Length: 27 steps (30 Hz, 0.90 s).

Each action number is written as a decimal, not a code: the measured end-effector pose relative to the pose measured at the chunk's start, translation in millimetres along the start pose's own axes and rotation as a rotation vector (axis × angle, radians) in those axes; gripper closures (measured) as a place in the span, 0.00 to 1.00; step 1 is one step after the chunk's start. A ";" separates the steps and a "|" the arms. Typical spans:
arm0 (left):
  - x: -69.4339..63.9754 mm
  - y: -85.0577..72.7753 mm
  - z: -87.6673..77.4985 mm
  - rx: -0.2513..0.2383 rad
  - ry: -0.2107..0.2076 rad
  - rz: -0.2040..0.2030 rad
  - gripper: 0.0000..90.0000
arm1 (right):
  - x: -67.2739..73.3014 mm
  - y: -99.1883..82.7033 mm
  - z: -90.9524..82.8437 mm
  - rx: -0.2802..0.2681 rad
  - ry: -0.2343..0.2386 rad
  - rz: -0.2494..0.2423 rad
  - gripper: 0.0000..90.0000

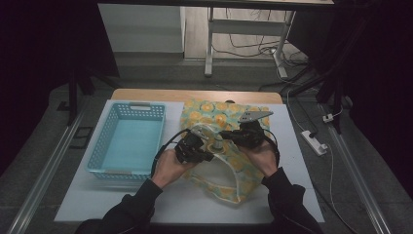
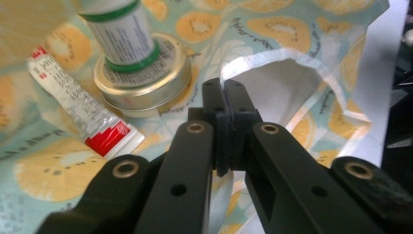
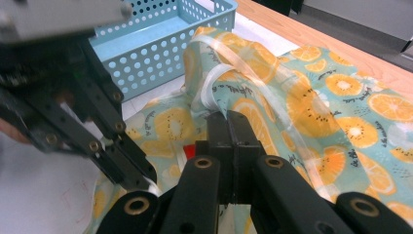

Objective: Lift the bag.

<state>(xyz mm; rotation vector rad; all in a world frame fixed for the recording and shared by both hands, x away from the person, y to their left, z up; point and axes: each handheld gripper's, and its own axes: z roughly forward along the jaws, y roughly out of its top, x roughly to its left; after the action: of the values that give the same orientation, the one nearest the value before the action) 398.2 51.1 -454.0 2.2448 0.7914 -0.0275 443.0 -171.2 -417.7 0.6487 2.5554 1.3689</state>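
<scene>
Here, both grippers work at a fruit-print bag (image 1: 221, 117) — pale green plastic printed with orange and kiwi slices — that lies on the white table (image 1: 302, 161) to the right of a light blue perforated basket (image 1: 127, 141).

The left gripper (image 2: 223, 100) has its jaws pressed together, and a thin edge of the bag's mouth appears to be pinched between them. In the left gripper view the white-edged opening of the bag lies just beyond and to the right of the jaw tips. Beyond the tips on the left, inside the clear-sided bag, sits a round gold-rimmed tin (image 2: 146, 78) with a white tube (image 2: 124, 31) banded in green resting on its lid, and further left lies a flat white and red sachet (image 2: 78, 105).

The right gripper (image 3: 229, 122) also has its jaws brought together, and they seem to nip the bag's film at their tips — how much is caught I cannot tell. In the right gripper view the clear plastic handle (image 3: 229, 66) of the bag arches just past the jaw tips, the printed panel spreads to their right, and the basket stands beyond, up and to the left. The left gripper shows there at the lower left, its tips on the bag's rim.
</scene>
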 end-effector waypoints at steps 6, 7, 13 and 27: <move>4.3 12.2 -18.4 -0.038 -0.034 -0.012 1.00 | 0.5 8.3 -6.3 -0.009 -0.001 -0.017 1.00; 5.0 14.2 -21.2 -0.043 -0.042 -0.019 1.00 | 0.6 9.5 -7.1 -0.007 -0.002 -0.018 1.00; 12.2 25.9 -36.6 -0.073 -0.074 -0.034 1.00 | 1.2 15.7 -8.9 -0.003 0.009 -0.021 1.00; 28.2 48.7 -76.5 -0.152 -0.102 -0.052 1.00 | 3.7 42.5 -19.1 -0.016 0.026 -0.033 1.00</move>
<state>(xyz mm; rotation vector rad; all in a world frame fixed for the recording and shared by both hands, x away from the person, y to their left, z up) 431.6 90.4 -374.3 2.0627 0.7708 -0.1031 445.6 -163.3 -371.8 0.5870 2.5609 1.3948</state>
